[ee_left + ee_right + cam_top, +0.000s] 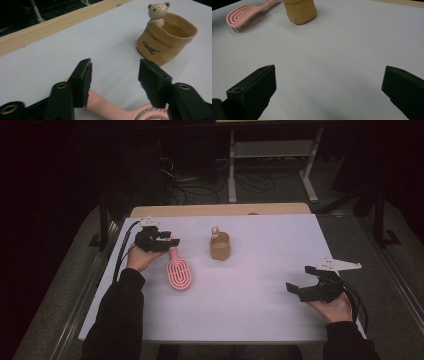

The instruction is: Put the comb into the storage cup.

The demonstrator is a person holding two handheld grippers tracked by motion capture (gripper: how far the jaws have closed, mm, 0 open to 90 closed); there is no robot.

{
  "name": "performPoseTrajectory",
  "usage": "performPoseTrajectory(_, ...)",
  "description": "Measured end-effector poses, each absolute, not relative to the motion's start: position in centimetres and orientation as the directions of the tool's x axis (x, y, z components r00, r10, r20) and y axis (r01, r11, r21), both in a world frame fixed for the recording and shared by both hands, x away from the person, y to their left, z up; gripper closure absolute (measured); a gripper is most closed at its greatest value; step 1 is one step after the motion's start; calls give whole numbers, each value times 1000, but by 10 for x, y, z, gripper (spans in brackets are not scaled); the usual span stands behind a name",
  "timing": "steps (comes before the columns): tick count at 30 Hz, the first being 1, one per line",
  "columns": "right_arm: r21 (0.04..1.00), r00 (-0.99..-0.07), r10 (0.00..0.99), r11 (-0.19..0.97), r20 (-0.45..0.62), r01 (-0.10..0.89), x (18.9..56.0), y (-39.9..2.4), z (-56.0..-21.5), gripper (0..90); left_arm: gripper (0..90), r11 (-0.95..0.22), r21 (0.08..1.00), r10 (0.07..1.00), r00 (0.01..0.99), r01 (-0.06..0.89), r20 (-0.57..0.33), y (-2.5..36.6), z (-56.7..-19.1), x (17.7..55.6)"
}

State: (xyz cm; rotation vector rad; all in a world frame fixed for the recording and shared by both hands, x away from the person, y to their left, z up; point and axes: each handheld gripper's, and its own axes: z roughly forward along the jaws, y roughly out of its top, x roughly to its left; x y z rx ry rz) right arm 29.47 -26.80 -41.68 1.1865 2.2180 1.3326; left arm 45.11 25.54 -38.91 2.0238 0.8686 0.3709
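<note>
Tan pot (165,42), bear figure (157,12) at rim, seemingly empty

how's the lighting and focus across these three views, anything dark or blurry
High view: dim, the room beyond the table nearly black, the white top evenly lit. Left gripper view: bear pot sharp, the left gripper close up and slightly soft. Right gripper view: pink brush fairly clear, the right gripper soft, faint shadows.

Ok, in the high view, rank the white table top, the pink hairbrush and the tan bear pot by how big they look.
1. White table top, by far the largest.
2. Pink hairbrush, longer than the pot is tall.
3. Tan bear pot, though it sits a little farther from the camera, so the gap from the brush is unsure.
</note>
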Motion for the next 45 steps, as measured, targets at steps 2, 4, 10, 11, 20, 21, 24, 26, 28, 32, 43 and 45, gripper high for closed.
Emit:
performPoseTrajectory(2, 836, -618, 770, 231, 156, 499, 295, -268, -417, 0, 526, -376, 810, 711, 701, 450, -59, 252, -391, 453)
performPoseTrajectory(4, 836, -619, 769, 230, 158, 499, 295, -268, -417, 0, 555, -383, 798, 722, 690, 466, -57, 249, -392, 456)
performPoseTrajectory(10, 836, -623, 766, 233, 157, 498, 294, -268, -417, 0, 831, -407, 779, 712, 700, 477, -57, 244, -395, 461)
performPoseTrajectory(11, 836, -623, 766, 232, 159, 498, 294, -268, -417, 0, 900, -415, 773, 711, 701, 479, -53, 244, -396, 462)
performPoseTrajectory(20, 834, -632, 758, 239, 160, 498, 295, -267, -417, 0, 900, -425, 733, 735, 675, 531, -63, 239, -416, 471)
performPoseTrajectory(21, 834, -631, 760, 240, 157, 497, 295, -267, -417, 0, 900, -431, 728, 734, 676, 533, -60, 238, -418, 472)
performPoseTrajectory(24, 834, -631, 759, 239, 159, 498, 295, -267, -417, 0, 900, -444, 712, 740, 671, 543, -51, 237, -422, 474)
performPoseTrajectory(26, 834, -631, 760, 239, 158, 497, 295, -267, -417, 0, 900, -450, 707, 740, 671, 545, -46, 237, -425, 475)
performPoseTrajectory(28, 833, -631, 760, 241, 157, 498, 295, -267, -418, 0, 900, -456, 699, 742, 669, 551, -43, 238, -426, 475)
performPoseTrajectory(32, 833, -630, 761, 241, 157, 498, 295, -268, -418, 0, 900, -476, 680, 743, 668, 557, -26, 239, -430, 475)
performPoseTrajectory(43, 835, -628, 762, 237, 158, 497, 296, -267, -418, 0, 900, -527, 633, 734, 679, 567, 3, 249, -434, 462)
performPoseTrajectory(45, 834, -630, 761, 239, 157, 497, 296, -267, -418, 0, 900, -538, 624, 732, 681, 567, 12, 252, -433, 458)
